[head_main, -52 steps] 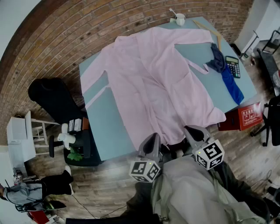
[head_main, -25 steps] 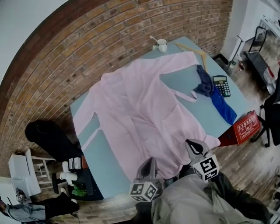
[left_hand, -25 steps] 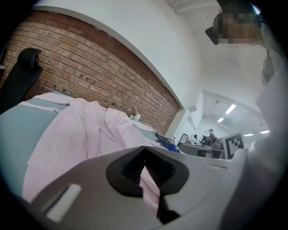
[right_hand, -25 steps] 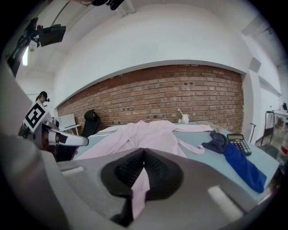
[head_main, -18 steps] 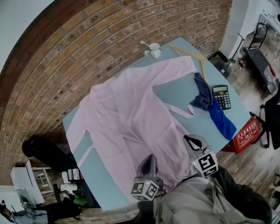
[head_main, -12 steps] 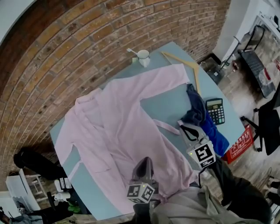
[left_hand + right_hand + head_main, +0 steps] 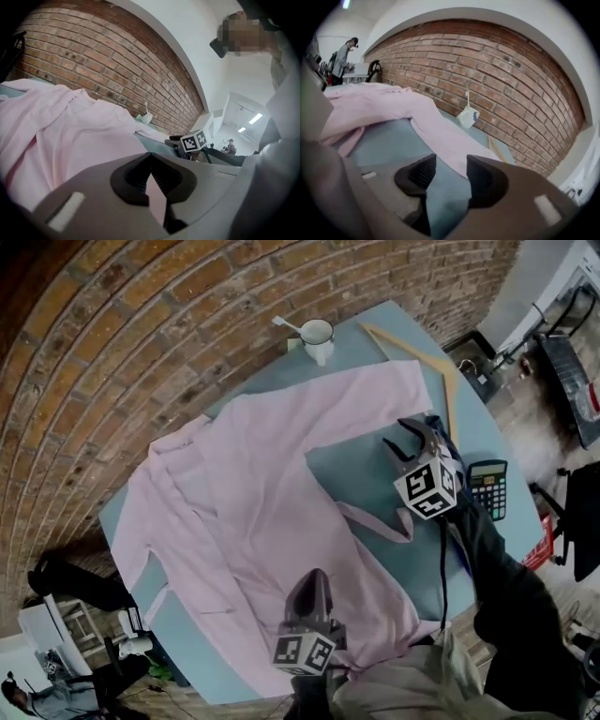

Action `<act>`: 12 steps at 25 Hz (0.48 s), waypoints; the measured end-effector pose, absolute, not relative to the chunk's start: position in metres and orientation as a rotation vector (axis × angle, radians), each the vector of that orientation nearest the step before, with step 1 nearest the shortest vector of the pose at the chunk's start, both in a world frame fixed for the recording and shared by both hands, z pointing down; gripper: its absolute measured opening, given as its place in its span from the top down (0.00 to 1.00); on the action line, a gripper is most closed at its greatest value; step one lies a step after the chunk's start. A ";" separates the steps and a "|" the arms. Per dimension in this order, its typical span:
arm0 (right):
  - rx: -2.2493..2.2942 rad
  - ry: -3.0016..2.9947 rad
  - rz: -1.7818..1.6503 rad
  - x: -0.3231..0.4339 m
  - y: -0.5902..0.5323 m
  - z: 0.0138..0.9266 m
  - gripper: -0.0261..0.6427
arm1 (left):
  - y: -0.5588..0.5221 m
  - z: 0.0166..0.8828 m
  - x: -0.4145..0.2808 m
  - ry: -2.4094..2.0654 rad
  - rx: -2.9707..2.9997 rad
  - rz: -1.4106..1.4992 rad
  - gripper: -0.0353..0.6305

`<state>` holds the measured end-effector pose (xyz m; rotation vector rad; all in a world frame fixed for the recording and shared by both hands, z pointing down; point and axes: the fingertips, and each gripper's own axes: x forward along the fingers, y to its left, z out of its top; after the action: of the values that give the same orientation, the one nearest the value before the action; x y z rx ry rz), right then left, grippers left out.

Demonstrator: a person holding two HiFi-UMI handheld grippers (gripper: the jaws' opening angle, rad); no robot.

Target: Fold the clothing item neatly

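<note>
A pink robe (image 7: 253,493) lies spread open on the blue-green table (image 7: 356,460). Its loose belt (image 7: 375,526) trails over the bare patch. My left gripper (image 7: 314,576) sits at the robe's near hem. In the left gripper view (image 7: 151,161) its jaws are shut with pink cloth (image 7: 61,131) pinched between them. My right gripper (image 7: 408,439) hovers over bare table next to the right sleeve (image 7: 436,126). Its jaws (image 7: 447,173) are opening, with only table showing between them.
A white mug (image 7: 317,334) stands at the far table edge, and a wooden hanger (image 7: 427,352) lies right of it. A calculator (image 7: 488,489) lies by the right edge. A dark blue cloth (image 7: 439,424) is mostly hidden behind the right gripper. A brick wall stands behind the table.
The right gripper has travelled from the near table edge out to the right sleeve, and its jaws have come apart. The left gripper has stayed at the near hem, shut.
</note>
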<state>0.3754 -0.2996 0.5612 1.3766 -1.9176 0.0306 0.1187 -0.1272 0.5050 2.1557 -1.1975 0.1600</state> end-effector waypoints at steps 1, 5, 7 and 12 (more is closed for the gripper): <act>1.329 -1.883 0.014 0.379 -0.307 0.571 0.67 | -0.126 0.509 0.115 -1.208 2.140 0.165 0.94; 1.246 -1.877 -0.097 0.385 -0.336 0.587 0.67 | -0.121 0.523 0.099 -1.256 2.075 0.165 0.94; 1.228 -1.843 -0.177 0.388 -0.348 0.587 0.71 | -0.120 0.527 0.091 -1.276 2.043 0.147 0.94; 1.084 -1.711 -0.315 0.381 -0.360 0.602 0.94 | -0.116 0.525 0.083 -1.291 2.002 0.083 0.94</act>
<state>0.3810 -0.3602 0.6021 1.0837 -1.7113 -0.3153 0.0828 -0.1163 0.5249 2.0024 -1.2914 0.0830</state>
